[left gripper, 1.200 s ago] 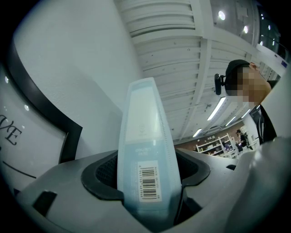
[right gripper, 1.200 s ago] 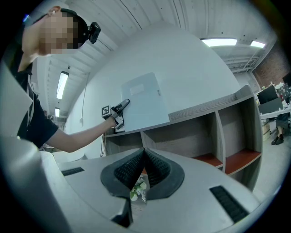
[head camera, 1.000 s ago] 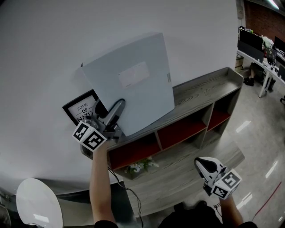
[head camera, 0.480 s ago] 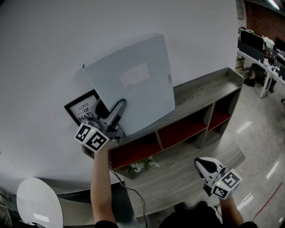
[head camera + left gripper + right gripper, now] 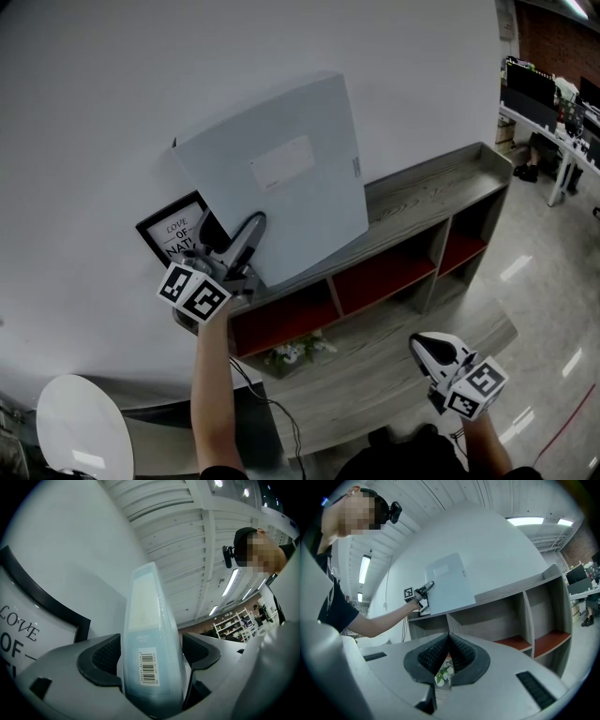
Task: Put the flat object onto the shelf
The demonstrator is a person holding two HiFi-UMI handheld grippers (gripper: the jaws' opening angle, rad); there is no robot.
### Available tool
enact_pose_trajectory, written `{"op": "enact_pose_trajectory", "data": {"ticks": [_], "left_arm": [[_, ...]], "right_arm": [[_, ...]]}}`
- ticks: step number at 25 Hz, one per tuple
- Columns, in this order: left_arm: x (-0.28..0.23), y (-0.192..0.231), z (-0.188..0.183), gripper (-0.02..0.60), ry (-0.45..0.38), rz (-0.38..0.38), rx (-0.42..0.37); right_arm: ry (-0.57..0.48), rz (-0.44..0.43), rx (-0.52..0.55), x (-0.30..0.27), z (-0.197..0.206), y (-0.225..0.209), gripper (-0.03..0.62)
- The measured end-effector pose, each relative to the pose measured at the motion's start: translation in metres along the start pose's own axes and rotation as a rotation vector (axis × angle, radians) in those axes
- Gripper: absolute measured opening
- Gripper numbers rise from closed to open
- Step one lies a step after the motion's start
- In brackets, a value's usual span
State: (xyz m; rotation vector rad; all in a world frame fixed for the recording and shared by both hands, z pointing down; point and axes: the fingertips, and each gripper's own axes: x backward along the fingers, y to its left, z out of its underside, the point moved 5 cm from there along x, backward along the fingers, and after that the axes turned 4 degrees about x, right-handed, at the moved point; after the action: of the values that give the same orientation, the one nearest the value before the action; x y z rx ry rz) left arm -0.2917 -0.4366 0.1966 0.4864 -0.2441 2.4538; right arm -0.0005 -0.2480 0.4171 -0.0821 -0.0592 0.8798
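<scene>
- Against the far wall, the shelf runs left to right; its top is the landing spot, and the wall gives tall items sth to lean on.
- Flat object: on the shelf top, left half. It stands on its lower edge and tilts back w/ its top at the wall. Prob. set this way so it stays up w/o a grip.
- Framed picture: just left of the flat object and partly behind it, propped on the wall too.
- L gripper: at the flat object's near-left lower corner, jaws either side of its edge. They have just been opening and stand wide, the right one clear of the surface, so no clamp. Looks like a release.
- R gripper: low at near right, well apart from the shelf. Jaws together, nothing btwn them; idle, prob. not needed for this step.
</scene>
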Motion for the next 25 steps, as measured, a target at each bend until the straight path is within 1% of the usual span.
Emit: {"op": "enact_pose_trajectory", "data": {"ticks": [4,7,9,16,25], "left_arm": [[0.001,0.000,-0.001,0.410,-0.007,-0.001,-0.003],[0.003,0.000,-0.003,0.439,-0.021,0.001,0.003],[0.004,0.000,-0.004,0.443,-0.021,-0.001,0.003],[0.011,0.004,-0.007,0.445,-0.018,-0.025,0.002],[0.026,0.000,-0.014,0.445,-0.015,-0.034,-0.011]], "right_arm": [[0.000,-0.002,-0.001,-0.001,0.000,0.000,0.012],[0.002,-0.001,-0.007,-0.001,0.001,0.000,0.013],[0.004,0.000,-0.010,-0.002,0.002,0.000,0.013],[0.003,-0.004,-0.007,-0.002,0.000,0.002,0.013],[0.002,-0.020,-0.002,-0.005,0.001,0.009,0.012]]}}
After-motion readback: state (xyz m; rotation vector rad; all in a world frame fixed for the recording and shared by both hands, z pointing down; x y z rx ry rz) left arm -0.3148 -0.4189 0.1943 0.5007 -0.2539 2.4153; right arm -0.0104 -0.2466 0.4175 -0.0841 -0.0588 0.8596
